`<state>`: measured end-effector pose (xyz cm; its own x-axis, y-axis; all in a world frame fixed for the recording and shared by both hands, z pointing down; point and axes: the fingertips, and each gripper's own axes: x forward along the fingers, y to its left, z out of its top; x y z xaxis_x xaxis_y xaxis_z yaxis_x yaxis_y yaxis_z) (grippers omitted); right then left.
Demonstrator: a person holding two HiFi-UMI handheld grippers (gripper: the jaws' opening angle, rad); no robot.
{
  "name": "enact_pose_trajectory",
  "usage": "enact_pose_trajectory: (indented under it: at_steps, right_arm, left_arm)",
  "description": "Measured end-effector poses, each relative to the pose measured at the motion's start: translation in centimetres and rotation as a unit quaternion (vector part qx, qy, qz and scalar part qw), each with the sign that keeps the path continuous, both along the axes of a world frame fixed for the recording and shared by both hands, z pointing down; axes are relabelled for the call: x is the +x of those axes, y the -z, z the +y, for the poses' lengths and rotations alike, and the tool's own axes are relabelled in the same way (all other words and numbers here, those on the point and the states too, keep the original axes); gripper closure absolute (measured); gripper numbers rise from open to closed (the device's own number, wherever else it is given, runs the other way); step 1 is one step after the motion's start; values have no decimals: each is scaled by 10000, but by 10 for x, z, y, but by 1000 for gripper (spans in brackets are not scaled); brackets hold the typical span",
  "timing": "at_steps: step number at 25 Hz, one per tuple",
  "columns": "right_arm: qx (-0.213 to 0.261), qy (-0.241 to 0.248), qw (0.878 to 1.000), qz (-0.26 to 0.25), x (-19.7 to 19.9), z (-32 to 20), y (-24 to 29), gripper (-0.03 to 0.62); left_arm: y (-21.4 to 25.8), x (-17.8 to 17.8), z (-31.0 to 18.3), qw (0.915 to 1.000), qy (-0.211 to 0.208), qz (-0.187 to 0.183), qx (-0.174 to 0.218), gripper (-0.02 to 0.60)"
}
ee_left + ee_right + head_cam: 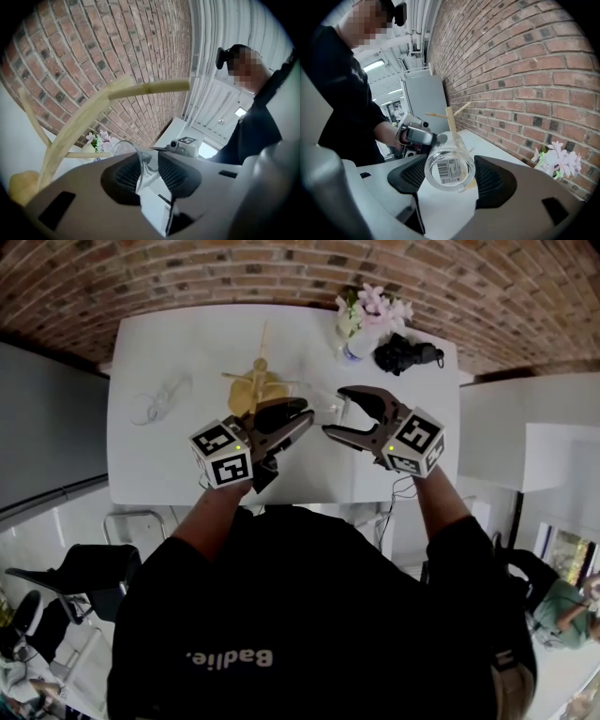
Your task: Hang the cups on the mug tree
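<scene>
A clear glass cup (449, 168) lies sideways between the pads of my right gripper (450, 179), its labelled base towards that camera; the pads press on its sides. In the head view this cup (322, 409) hangs above the table between both grippers. My left gripper (306, 412) points at it from the left, and its pads stand apart with the cup's thin glass edge (140, 161) between them. The wooden mug tree (258, 385) stands just behind the grippers, with bare pegs (150, 88). A second clear cup (161, 399) lies on the table to the left.
The white table (178, 343) runs up to a brick wall. A vase of pale flowers (370, 313) and a black object (406, 354) sit at its back right. A grey cabinet stands to the left, and a chair by the near left corner.
</scene>
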<state>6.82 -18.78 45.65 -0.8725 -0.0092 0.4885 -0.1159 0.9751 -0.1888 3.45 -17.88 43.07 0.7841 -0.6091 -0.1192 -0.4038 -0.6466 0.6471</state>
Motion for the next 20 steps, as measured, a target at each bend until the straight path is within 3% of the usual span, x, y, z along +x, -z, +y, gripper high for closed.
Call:
enact_pose_trajectory:
  at_steps: [7,20]
  right_arm:
    - [38,-83,9994,319,1,-16,-9,267]
    - [41,261,9936,1098,-25,-23,-33,266]
  left_arm:
    - [-12,-3,-18,9986,470,173,-188,456]
    - [-44,-33,-23,9867,1188,222,-1087,428]
